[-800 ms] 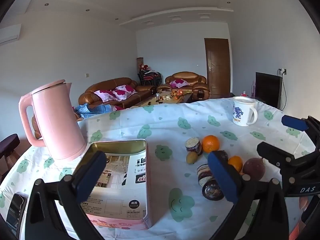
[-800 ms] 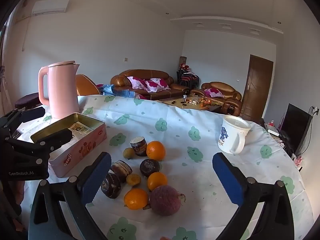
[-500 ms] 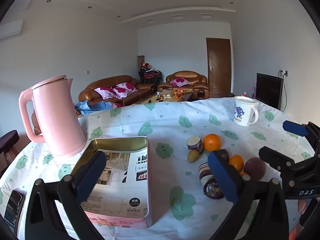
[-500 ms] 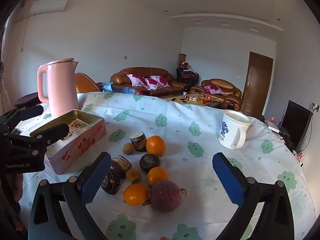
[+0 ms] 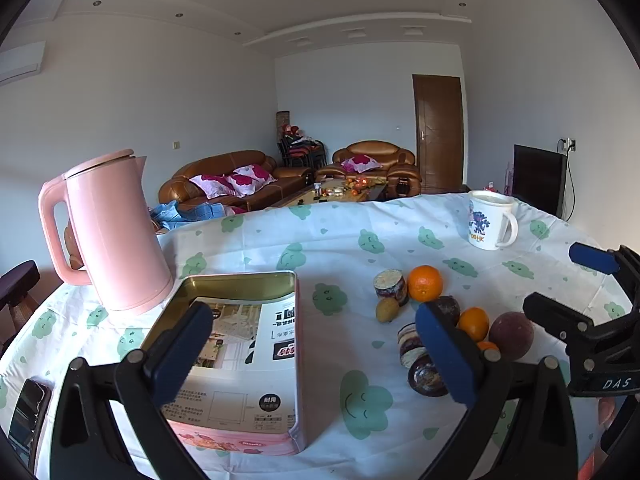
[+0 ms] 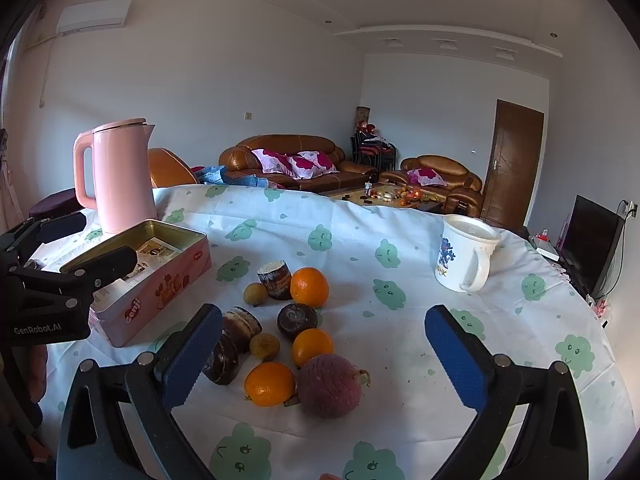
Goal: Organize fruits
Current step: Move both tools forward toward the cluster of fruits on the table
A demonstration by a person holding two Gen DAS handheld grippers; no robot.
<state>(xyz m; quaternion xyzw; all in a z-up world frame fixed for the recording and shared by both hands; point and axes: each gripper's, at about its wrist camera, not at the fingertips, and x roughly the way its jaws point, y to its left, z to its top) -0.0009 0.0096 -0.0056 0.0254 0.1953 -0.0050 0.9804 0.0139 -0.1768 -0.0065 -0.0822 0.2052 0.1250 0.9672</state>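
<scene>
A cluster of fruit lies on the patterned tablecloth: three oranges [image 6: 309,286], a big purple round fruit [image 6: 330,385], small brown fruits [image 6: 255,294] and dark cut pieces [image 6: 297,321]. An open pink tin [image 6: 160,272] with a paper inside stands left of the cluster; in the left wrist view the tin [image 5: 244,356] sits under my left gripper [image 5: 316,356]. My left gripper is open and holds nothing. My right gripper [image 6: 326,360] hovers open above the near fruits, touching none. The same oranges [image 5: 425,283] lie right of the tin in the left wrist view.
A pink kettle [image 5: 114,232] stands behind the tin at the left. A white mug [image 6: 464,258] stands at the right of the table. A dark phone [image 5: 26,412] lies at the table's left edge. Sofas and a door fill the room behind.
Both views have shifted slightly: the fruit and tin sit a little lower and nearer in the frames. Both grippers stay open and empty.
</scene>
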